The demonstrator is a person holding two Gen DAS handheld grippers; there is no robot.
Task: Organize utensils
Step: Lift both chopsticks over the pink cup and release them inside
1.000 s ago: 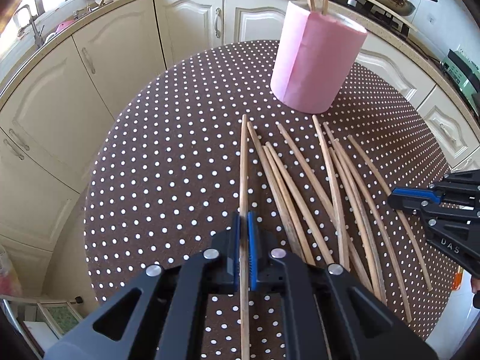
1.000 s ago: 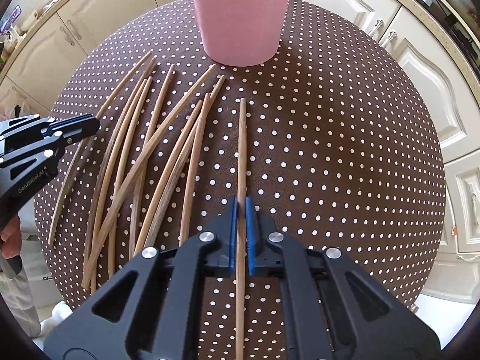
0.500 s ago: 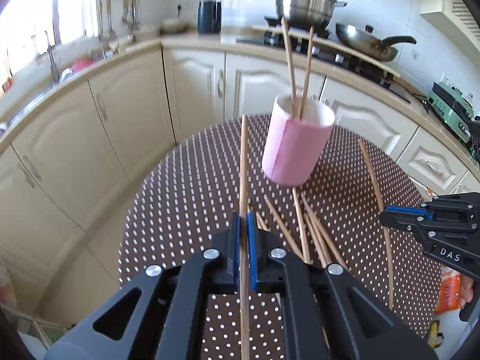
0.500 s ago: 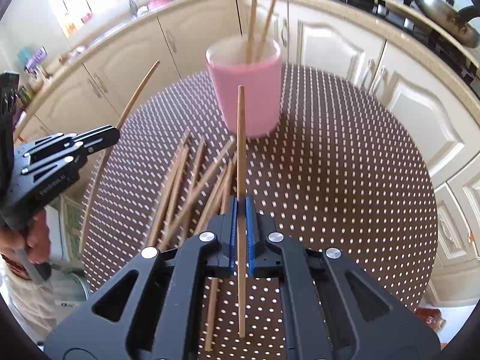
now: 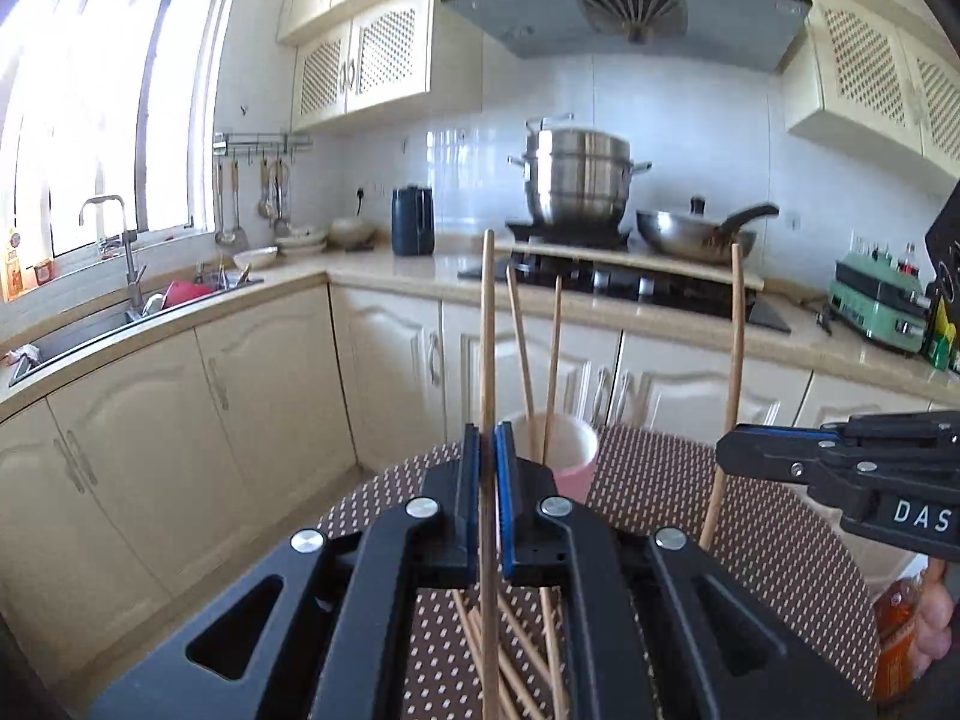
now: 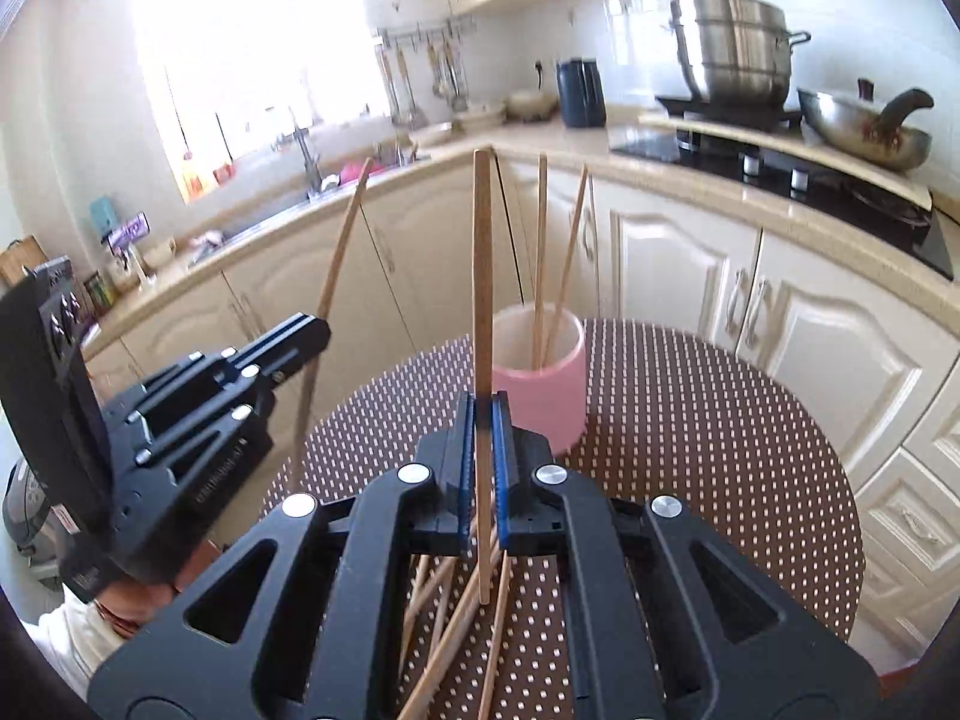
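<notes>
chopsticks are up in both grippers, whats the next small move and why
Probably carry the right gripper forward until its chopstick stands over the pink cup, then lower it in. The stick is already held upright, the cup sits just ahead and slightly right with two chopsticks in it, and its mouth has room. The left gripper, also holding a chopstick, can follow.

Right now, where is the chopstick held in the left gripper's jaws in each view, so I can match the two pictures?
Left wrist: the left-held chopstick stands upright at centre, clamped in the left gripper.
Right wrist: it leans at left, rising from the left gripper.
Shared landmark: the pink cup holding two chopsticks.
</notes>
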